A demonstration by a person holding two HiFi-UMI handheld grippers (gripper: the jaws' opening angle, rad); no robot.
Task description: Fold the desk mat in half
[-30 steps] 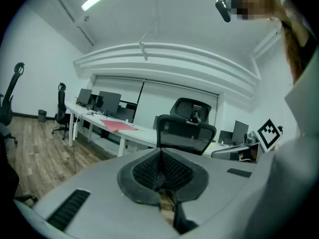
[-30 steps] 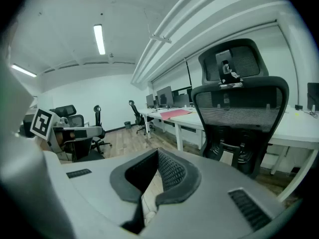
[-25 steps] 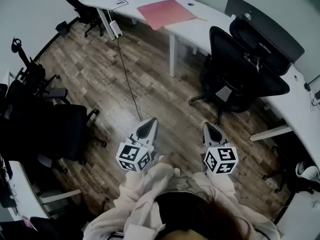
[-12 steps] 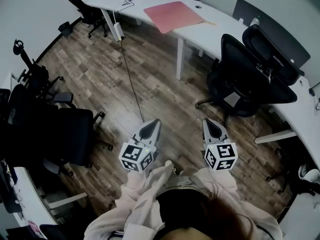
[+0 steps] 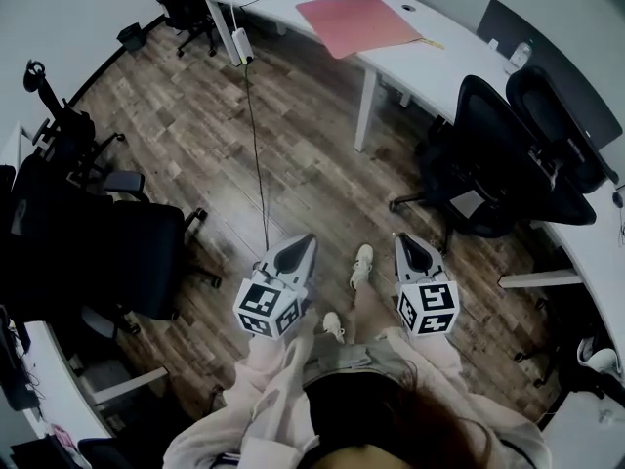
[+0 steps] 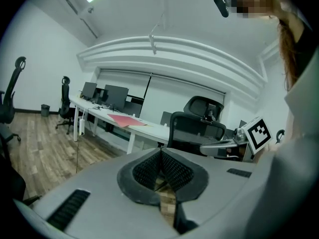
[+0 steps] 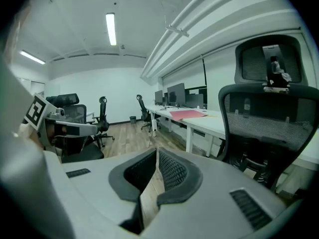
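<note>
1. Nearest to me are the pale sleeves [image 5: 283,389] of the person. Each one holds a pair of tongs level over the wooden floor [image 5: 186,135], with the marker cubes toward the body.
2. The left gripper [image 5: 301,244] is closed. In its own view the ribbed pads meet at the tips and nothing is between them.
3. The right gripper [image 5: 406,245] has just been opening a little. Its pads stand a narrow slit apart, and through the slit I see only floor. It holds nothing. The two grippers are side by side and apart.
4. Between them, lower down, are the person's two white shoes [image 5: 361,264] on the floor.
5. A thin black cable [image 5: 256,145] runs over the floor from just ahead of the left gripper up to a white power strip [image 5: 244,45] beside a desk leg.
6. At the left side stand dark office chairs [image 5: 117,252]. At the right, two black mesh chairs [image 5: 503,154] stand against the front edge of the long white desk [image 5: 430,66].
7. The desk mat [image 5: 356,22] is pink and lies flat and unfolded on this desk, well apart from both grippers. Its near corner reaches almost to the front edge of the desk, above a white leg.
8. Farther along the desk, a bottle [image 5: 520,55] stands near a dark back panel, toward the right end.
</note>
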